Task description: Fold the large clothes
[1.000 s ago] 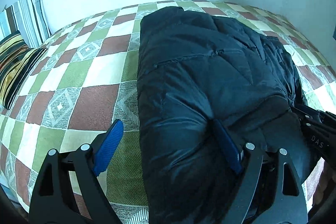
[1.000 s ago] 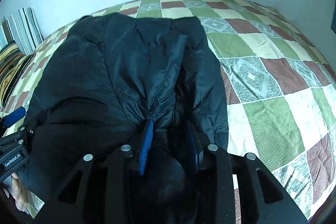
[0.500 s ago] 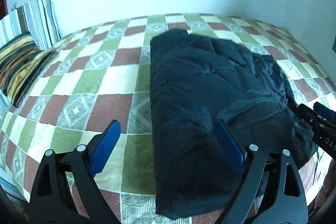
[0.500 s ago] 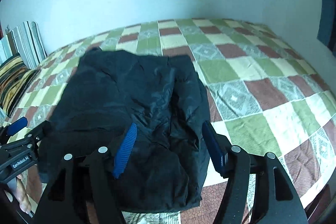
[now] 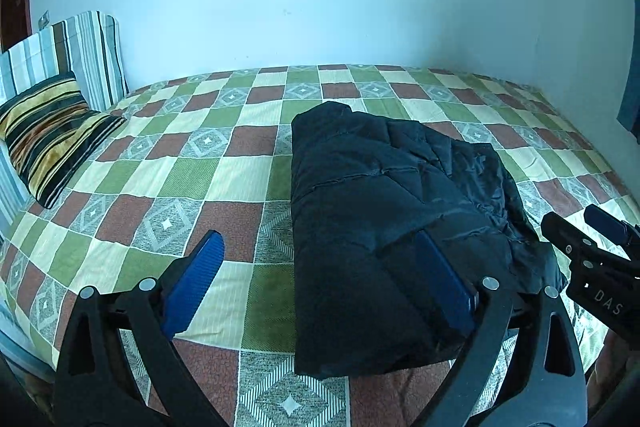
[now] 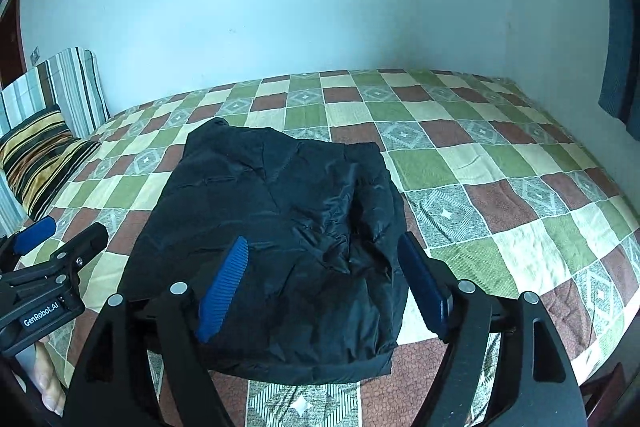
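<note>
Folded black puffy quilted jacket (image 5: 384,227) lies flat on the green, brown and cream checked bed cover (image 5: 192,179). Left gripper (image 5: 316,279) hovers above it, blue-padded fingers spread, empty; right gripper (image 6: 324,283) likewise spread, gripping nothing.

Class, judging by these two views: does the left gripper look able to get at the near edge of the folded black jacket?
Probably yes. The left gripper hangs open just above the jacket, and nothing lies between its jaws and the near edge on the bedspread.
</note>
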Available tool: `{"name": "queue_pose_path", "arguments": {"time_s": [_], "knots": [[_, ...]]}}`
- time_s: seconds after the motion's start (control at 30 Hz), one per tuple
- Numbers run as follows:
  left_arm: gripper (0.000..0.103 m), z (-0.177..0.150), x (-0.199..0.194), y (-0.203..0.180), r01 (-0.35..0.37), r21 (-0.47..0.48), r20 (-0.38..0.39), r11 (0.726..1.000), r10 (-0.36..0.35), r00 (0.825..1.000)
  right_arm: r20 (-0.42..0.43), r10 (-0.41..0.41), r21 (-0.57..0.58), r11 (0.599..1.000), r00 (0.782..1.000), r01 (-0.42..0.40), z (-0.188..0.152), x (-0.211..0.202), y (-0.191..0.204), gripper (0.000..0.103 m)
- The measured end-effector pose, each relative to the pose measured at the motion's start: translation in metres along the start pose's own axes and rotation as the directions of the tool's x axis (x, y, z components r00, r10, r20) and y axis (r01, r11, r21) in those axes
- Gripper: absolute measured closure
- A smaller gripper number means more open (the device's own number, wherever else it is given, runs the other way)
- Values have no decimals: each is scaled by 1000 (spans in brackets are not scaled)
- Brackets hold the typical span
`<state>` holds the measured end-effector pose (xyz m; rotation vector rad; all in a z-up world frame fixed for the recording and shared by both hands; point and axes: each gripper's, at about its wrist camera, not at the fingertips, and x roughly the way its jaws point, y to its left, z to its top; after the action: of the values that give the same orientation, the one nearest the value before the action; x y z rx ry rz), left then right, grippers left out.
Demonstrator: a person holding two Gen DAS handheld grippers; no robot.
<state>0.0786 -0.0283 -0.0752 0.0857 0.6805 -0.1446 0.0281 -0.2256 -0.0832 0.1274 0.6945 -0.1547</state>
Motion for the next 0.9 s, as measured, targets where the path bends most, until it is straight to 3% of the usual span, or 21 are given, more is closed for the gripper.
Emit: {"name": "queue_pose_path", "arguments": {"time_s": [0.63,0.9], "knots": [[7,-3,-31,-2,2,-2,53,1000,-2,999,41,13,-14,1000,999,-12,-1,-24,5,27],[7,-3,-31,-1,-9,11,36,1000,9,999,44,12,-15,1000,999,-11,-2,-27,6,27]]}}
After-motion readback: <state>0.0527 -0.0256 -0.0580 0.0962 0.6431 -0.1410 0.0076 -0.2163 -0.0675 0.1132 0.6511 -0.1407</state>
